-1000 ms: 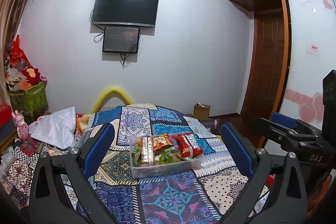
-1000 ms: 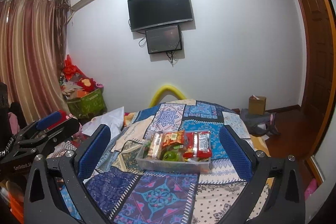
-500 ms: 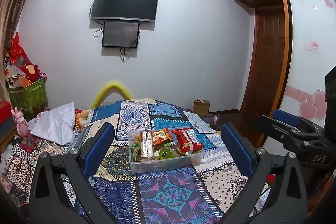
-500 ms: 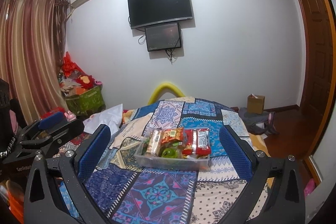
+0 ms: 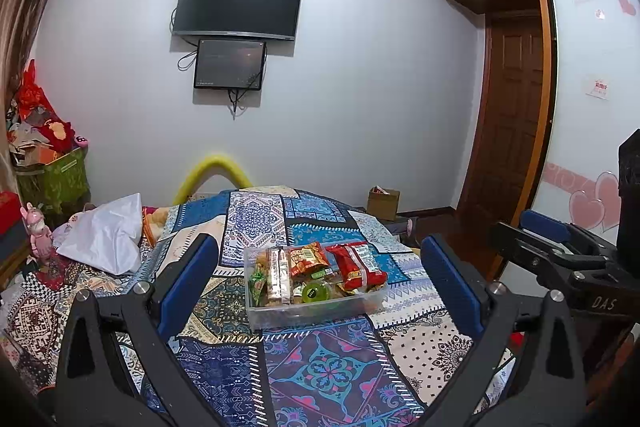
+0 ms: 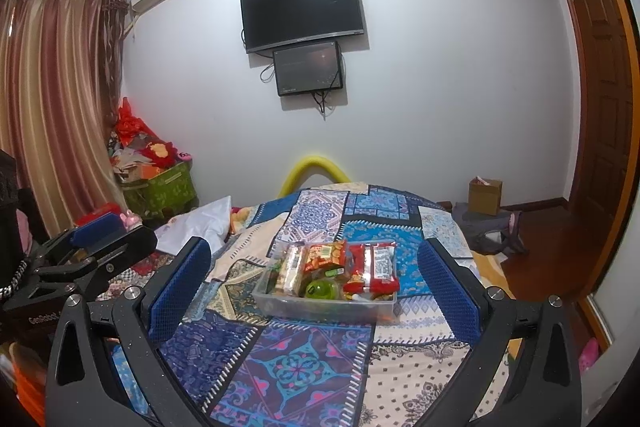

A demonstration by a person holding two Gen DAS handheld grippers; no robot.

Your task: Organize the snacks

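White bedroom walls frame a bed spread with a patchwork quilt of blue, purple and cream patterned squares [image 5: 320, 371], and on that quilt sits the clear rectangular plastic bin [image 5: 312, 307], packed with snacks. Inside it lie a red foil snack packet [image 5: 356, 263] on the right, an orange printed chip bag [image 5: 306, 259] at the middle, a long pale wrapped biscuit bar [image 5: 278, 277] to the left, and a small round green-lidded cup [image 5: 316, 291] at the front. The left gripper [image 5: 320, 287] hangs above the quilt with its blue-padded fingers [image 5: 188, 283] spread wide either side of the bin — holding nothing. The right gripper [image 6: 316, 287] is likewise spread wide and empty, well short of the bin. Beyond, a crumpled white plastic bag [image 5: 106, 235] lies on the bed's left, a black wall-mounted television [image 5: 238, 5] hangs above, and a brown wooden door [image 5: 508, 123] stands at right.
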